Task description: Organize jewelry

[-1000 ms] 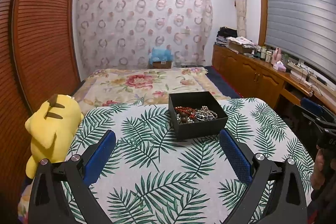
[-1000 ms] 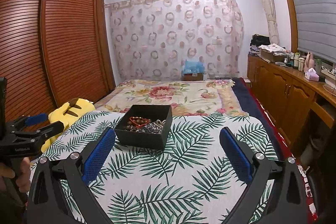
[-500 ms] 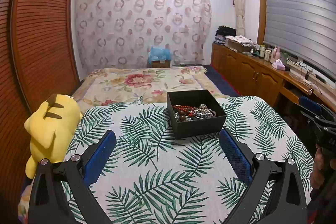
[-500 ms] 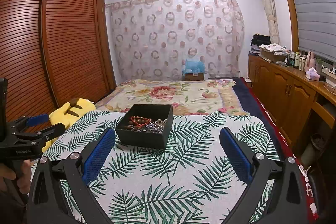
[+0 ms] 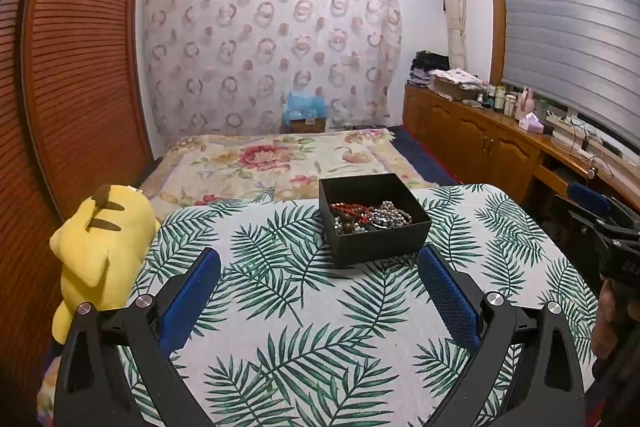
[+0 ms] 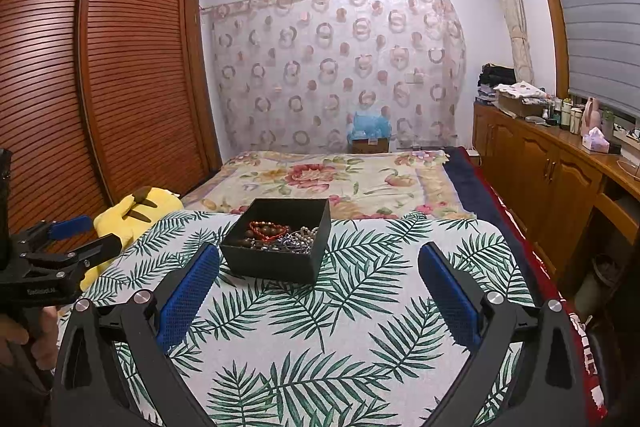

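An open black box (image 5: 376, 239) (image 6: 276, 261) stands on the palm-leaf cloth and holds a tangle of jewelry: a red bead bracelet (image 5: 349, 207) (image 6: 269, 227), brown beads and pearl strands (image 5: 390, 215) (image 6: 302, 239). My left gripper (image 5: 319, 261) is open, empty, and hovers just short of the box's near side. My right gripper (image 6: 319, 255) is open too, with the box ahead and left, near its left finger. Each gripper appears at the edge of the other's view: the right gripper (image 5: 600, 217), the left gripper (image 6: 72, 241).
The table with the leaf cloth (image 5: 304, 315) stands in front of a bed with a floral blanket (image 5: 272, 163). A yellow plush toy (image 5: 100, 247) lies at the table's left edge. Wooden cabinets (image 6: 552, 179) with bottles run along the right wall.
Both grippers have drifted slightly, so the box sits a little differently in each view. Both stay open and the jewelry stays in the box.
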{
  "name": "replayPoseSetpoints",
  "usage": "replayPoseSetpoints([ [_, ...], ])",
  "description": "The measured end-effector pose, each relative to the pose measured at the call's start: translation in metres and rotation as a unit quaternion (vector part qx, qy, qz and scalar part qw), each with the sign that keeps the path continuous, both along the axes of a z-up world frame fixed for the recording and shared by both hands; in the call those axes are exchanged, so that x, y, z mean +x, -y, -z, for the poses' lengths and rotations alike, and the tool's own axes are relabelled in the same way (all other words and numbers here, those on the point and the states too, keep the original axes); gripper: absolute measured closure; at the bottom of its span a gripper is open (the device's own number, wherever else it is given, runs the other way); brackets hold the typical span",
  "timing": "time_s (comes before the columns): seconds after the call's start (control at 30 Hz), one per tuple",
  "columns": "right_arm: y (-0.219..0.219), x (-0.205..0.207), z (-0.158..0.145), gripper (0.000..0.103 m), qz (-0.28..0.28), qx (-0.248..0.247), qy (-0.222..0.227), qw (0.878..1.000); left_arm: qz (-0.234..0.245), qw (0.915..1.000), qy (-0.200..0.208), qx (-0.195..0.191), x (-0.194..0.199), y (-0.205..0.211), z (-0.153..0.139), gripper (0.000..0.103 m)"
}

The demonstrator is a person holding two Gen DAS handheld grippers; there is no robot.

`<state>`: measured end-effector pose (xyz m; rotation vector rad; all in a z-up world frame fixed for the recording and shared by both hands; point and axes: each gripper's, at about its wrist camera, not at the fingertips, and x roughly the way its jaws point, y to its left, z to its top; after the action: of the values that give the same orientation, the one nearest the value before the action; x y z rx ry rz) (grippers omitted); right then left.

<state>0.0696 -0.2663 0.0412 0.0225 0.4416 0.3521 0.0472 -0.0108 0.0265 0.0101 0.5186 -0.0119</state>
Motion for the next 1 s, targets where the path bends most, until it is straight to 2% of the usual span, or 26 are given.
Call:
replayPoseSetpoints([
  [1.0,0.0009,0.0001,-0.0006,0.003,0.0,0.001,0.0,1.0,0.001,0.9999,0.011,0.0,-0.0057,-0.0011,-0.0082,0.008],
])
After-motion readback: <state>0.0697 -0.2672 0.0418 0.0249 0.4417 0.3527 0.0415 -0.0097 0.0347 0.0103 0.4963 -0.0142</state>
